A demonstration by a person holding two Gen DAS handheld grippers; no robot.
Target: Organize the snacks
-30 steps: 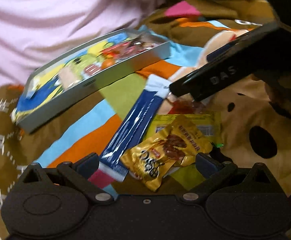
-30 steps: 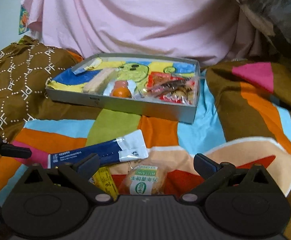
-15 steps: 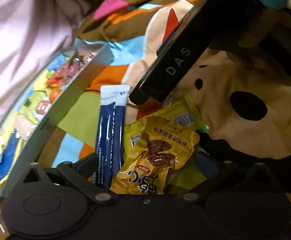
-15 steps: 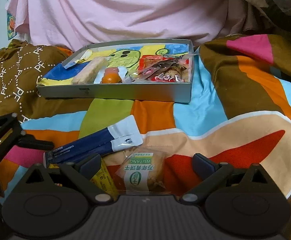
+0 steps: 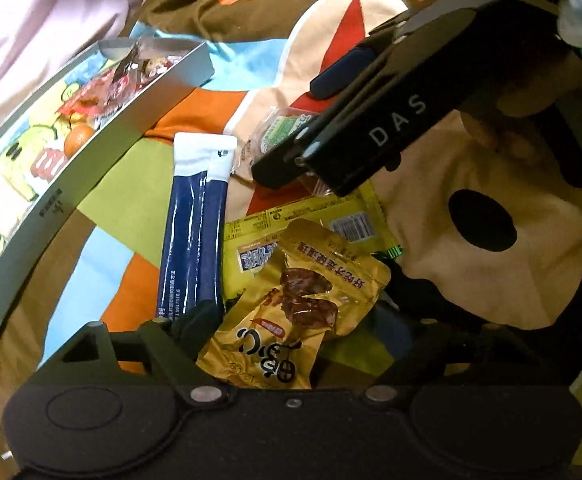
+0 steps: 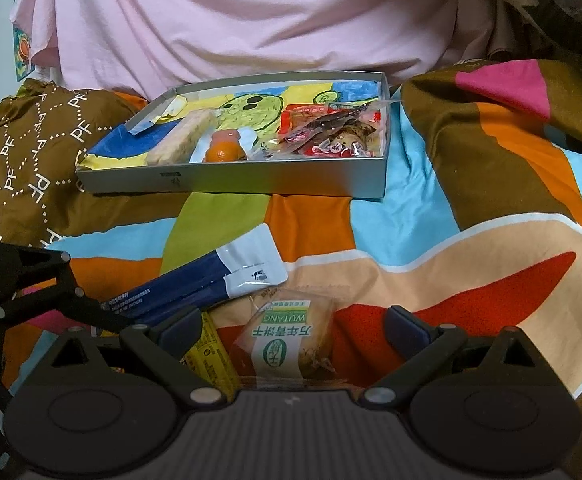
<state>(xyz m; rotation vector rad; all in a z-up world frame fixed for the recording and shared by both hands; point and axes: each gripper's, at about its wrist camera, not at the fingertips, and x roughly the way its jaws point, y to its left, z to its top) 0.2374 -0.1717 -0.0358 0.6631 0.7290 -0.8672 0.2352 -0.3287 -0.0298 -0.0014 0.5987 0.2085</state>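
Observation:
A gold snack packet [image 5: 291, 312] lies on the bright blanket between the fingers of my left gripper [image 5: 295, 320]. Its jaws are closing, and the pads stand close at the packet's edges without visibly squeezing it. Under it lies a yellow packet [image 5: 331, 220], and two blue stick sachets [image 5: 195, 232] lie to its left. My right gripper [image 6: 293, 332] is open around a clear-wrapped cookie with a green label [image 6: 287, 344], not touching it. The grey tray [image 6: 251, 180] further back holds several snacks.
A person in a pink shirt [image 6: 231, 20] sits behind the tray. The right gripper's black body [image 5: 371, 120] crosses the left wrist view above the packets. A tan cloth with black spots [image 5: 491, 240] lies to the right. Brown patterned fabric [image 6: 19, 152] is heaped at the left.
My left gripper has rolled and moved in over the gold packet, and its fingers stand closer together. The right gripper has hardly moved and stays open around the cookie.

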